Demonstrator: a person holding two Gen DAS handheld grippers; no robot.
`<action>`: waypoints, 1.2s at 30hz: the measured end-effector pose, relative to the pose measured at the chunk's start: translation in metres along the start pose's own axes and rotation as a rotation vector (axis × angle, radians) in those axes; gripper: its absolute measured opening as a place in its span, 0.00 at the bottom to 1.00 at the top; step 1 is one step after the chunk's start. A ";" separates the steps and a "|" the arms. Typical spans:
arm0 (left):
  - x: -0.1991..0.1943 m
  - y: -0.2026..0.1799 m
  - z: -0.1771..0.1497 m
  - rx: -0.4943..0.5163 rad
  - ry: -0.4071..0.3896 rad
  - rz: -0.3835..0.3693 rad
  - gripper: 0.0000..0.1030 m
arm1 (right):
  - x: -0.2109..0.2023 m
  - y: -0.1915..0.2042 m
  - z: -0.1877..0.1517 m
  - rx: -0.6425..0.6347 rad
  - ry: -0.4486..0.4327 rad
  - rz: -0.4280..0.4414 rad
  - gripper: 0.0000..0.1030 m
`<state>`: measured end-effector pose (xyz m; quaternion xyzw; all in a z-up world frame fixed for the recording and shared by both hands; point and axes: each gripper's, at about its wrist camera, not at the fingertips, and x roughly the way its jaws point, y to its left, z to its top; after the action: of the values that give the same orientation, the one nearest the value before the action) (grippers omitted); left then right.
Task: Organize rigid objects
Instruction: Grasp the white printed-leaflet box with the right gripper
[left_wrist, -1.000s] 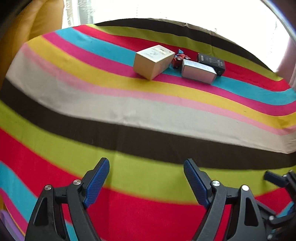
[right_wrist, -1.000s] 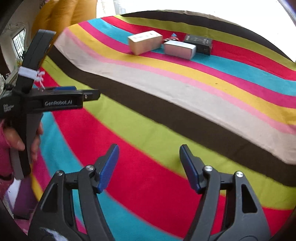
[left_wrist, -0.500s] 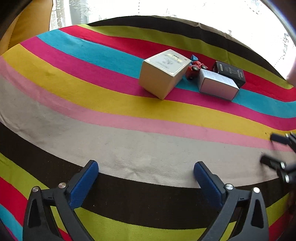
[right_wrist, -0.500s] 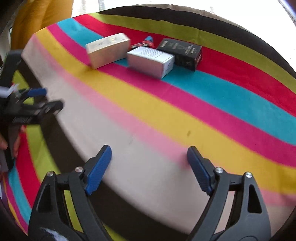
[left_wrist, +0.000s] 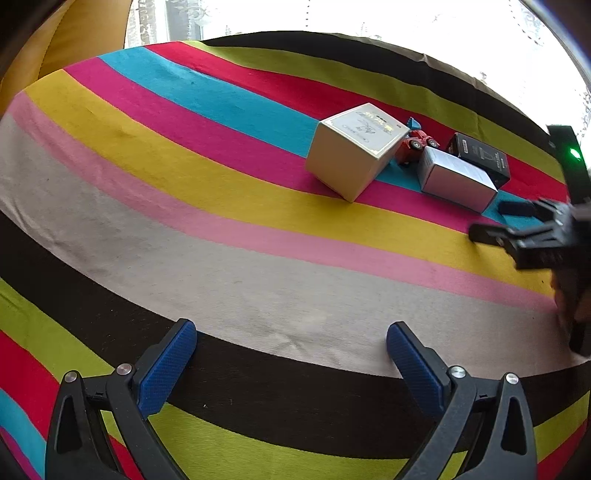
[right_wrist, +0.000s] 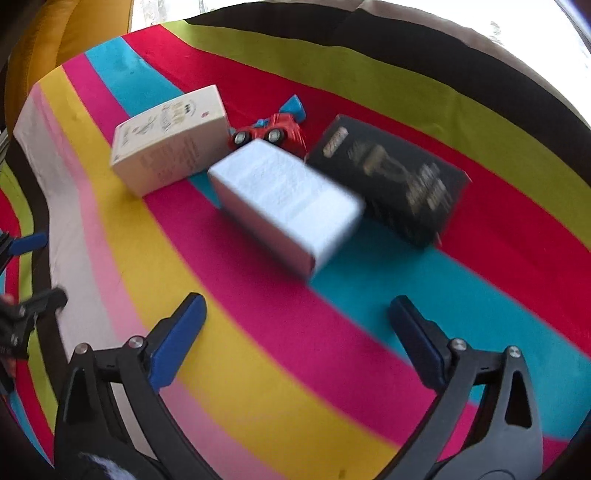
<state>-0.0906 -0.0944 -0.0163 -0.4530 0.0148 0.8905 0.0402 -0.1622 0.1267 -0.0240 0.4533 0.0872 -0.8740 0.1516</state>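
While both grippers hang empty, you line up on the silver rectangular carton (right_wrist: 286, 206).
Keep your right gripper (right_wrist: 295, 330) spread wide (left gripper (left_wrist: 291, 354) likewise agape), straddle its long sides, avoiding the red toy car (right_wrist: 271, 134).

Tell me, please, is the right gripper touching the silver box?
Apart. In the right wrist view a wide band of striped cloth shows between the open right gripper and the silver box.
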 end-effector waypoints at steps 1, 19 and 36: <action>0.000 0.000 0.000 -0.003 0.000 0.002 1.00 | 0.005 0.000 0.007 -0.011 -0.002 0.006 1.00; 0.002 -0.006 -0.002 -0.025 -0.001 0.016 1.00 | 0.001 0.017 0.024 -0.090 -0.066 0.055 0.55; 0.001 -0.008 -0.004 -0.020 -0.001 0.015 1.00 | -0.061 0.030 -0.062 -0.018 -0.059 0.020 0.68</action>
<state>-0.0873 -0.0862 -0.0192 -0.4529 0.0094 0.8911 0.0292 -0.0713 0.1281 -0.0097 0.4268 0.0863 -0.8846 0.1669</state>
